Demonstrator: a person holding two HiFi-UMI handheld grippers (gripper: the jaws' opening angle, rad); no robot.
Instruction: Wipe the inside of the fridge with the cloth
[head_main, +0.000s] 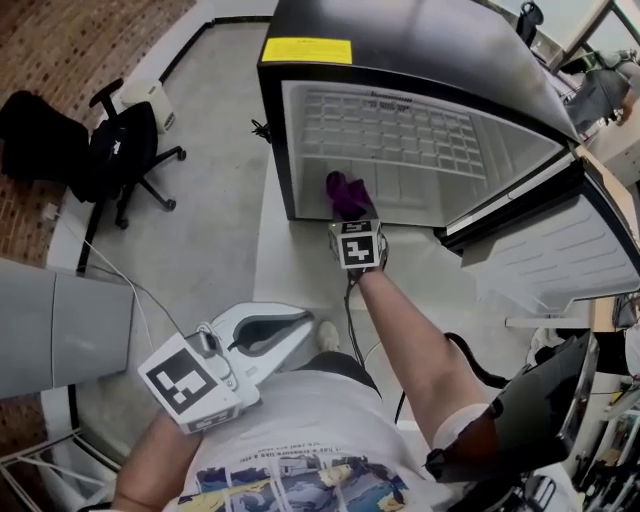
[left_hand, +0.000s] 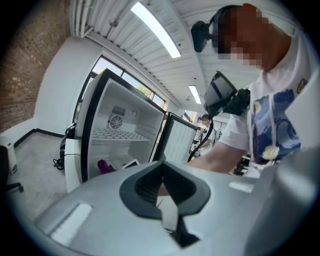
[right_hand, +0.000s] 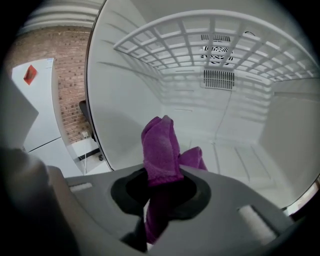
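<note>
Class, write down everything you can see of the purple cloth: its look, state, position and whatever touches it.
The cloth is purple, soft and fuzzy, like microfibre. It is bunched and folded, not spread flat, and is pinched between the jaws of the right tool. One lobe stands up above the jaws, with a smaller fold beside it. It sits low at the open front of the fridge, below the grid shelf. Whether it touches the fridge floor cannot be told.

Left hand-held gripper (head_main: 303, 324) white, marker cube (head_main: 188, 381) black-white; T-shirt (head_main: 300, 425) white, blue-yellow print.
</note>
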